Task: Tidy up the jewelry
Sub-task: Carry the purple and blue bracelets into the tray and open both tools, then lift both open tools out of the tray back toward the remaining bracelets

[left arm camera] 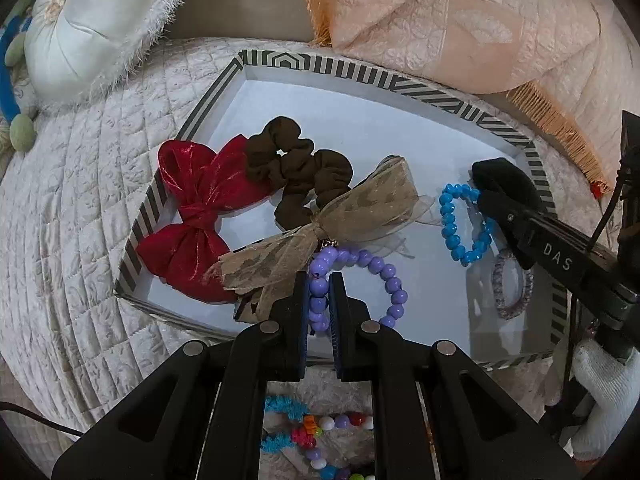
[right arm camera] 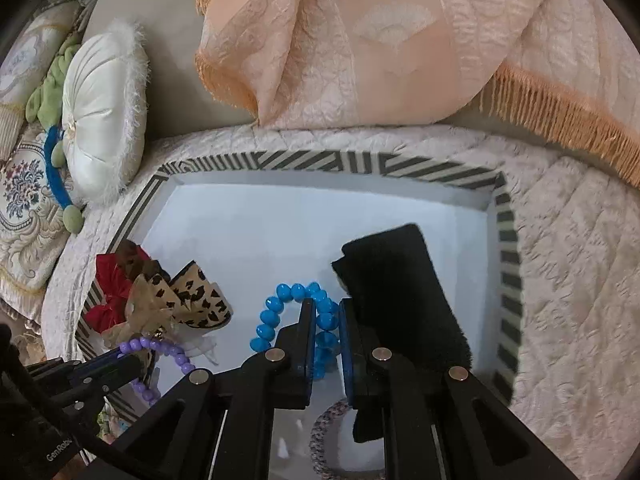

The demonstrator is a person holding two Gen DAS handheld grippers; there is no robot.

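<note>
A striped box (left arm camera: 344, 70) with a white floor lies on the quilted bed; it also shows in the right wrist view (right arm camera: 320, 162). My left gripper (left arm camera: 319, 284) is shut on a purple bead bracelet (left arm camera: 384, 276) over the box's near side. My right gripper (right arm camera: 325, 308) is shut on a blue bead bracelet (right arm camera: 276, 312), also visible in the left wrist view (left arm camera: 452, 224), low over the box floor. In the box lie a red bow (left arm camera: 192, 216), a brown scrunchie (left arm camera: 296, 168), a leopard-print bow (left arm camera: 320, 224), a black pad (right arm camera: 404, 292) and a speckled hair tie (left arm camera: 514, 284).
A white round cushion (left arm camera: 96, 16) and a peach fringed cover (left arm camera: 460, 24) lie behind the box. Colourful beads and a turquoise fuzzy piece (left arm camera: 316, 432) lie on the quilt under my left gripper. A gloved hand (left arm camera: 600, 392) holds the right gripper.
</note>
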